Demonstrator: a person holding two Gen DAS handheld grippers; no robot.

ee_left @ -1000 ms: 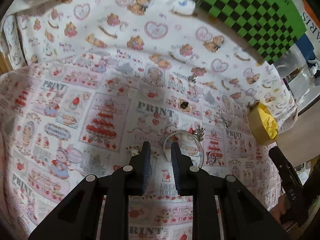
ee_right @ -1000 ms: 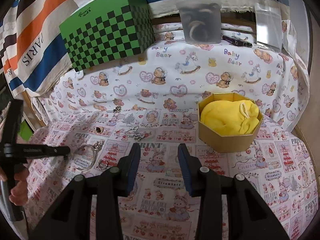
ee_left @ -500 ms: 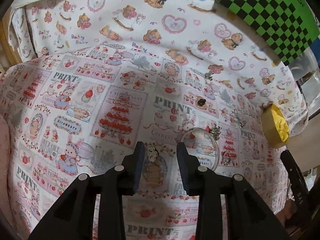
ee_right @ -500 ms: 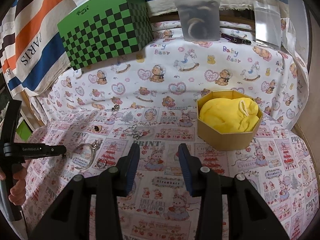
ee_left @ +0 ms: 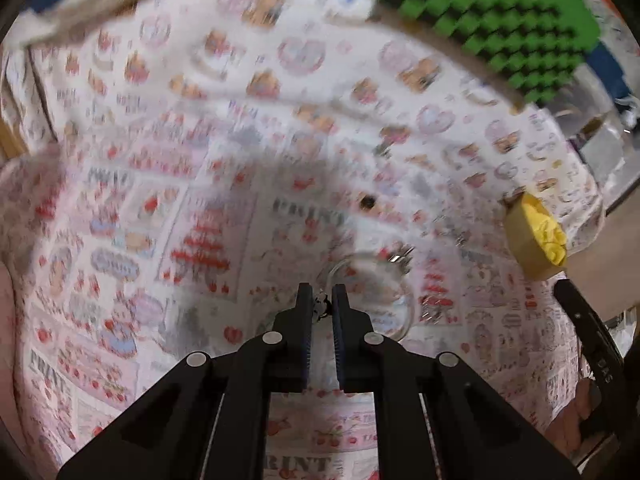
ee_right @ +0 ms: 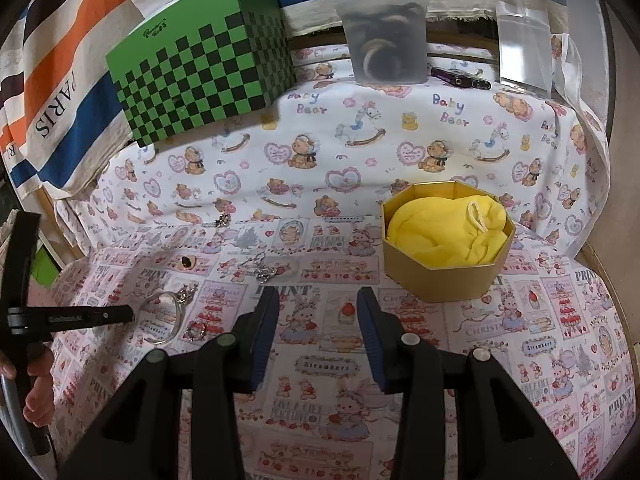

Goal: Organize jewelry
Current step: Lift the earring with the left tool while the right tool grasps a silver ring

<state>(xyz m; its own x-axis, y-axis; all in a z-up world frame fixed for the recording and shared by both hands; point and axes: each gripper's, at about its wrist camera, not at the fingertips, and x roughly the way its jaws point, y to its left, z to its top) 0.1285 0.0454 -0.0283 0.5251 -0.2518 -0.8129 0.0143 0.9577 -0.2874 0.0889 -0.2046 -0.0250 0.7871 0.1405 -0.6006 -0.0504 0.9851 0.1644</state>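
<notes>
My left gripper (ee_left: 321,307) is shut on a small metal charm (ee_left: 320,305) held between its tips, lifted off the patterned cloth; the view is blurred. A clear bangle (ee_left: 370,296) lies just beyond it and shows in the right wrist view (ee_right: 163,317) with a small ring (ee_right: 195,331) beside it. A dark-stone ring (ee_right: 186,261), a silver chain piece (ee_right: 262,268) and another small charm (ee_right: 221,221) lie further back. The gold octagonal box (ee_right: 444,276) with a yellow pouch (ee_right: 450,232) stands at right. My right gripper (ee_right: 318,312) is open and empty.
A green checkered tissue box (ee_right: 200,76), a clear tub (ee_right: 384,36), a pump bottle (ee_right: 524,36) and a dark small device (ee_right: 460,78) stand at the back. A striped towel (ee_right: 52,92) hangs at left. The left gripper's body (ee_right: 68,316) reaches in from the left.
My left gripper has closed on the small charm that lay between its fingers and is moving with it, blurring the view. The right gripper has hardly moved.
</notes>
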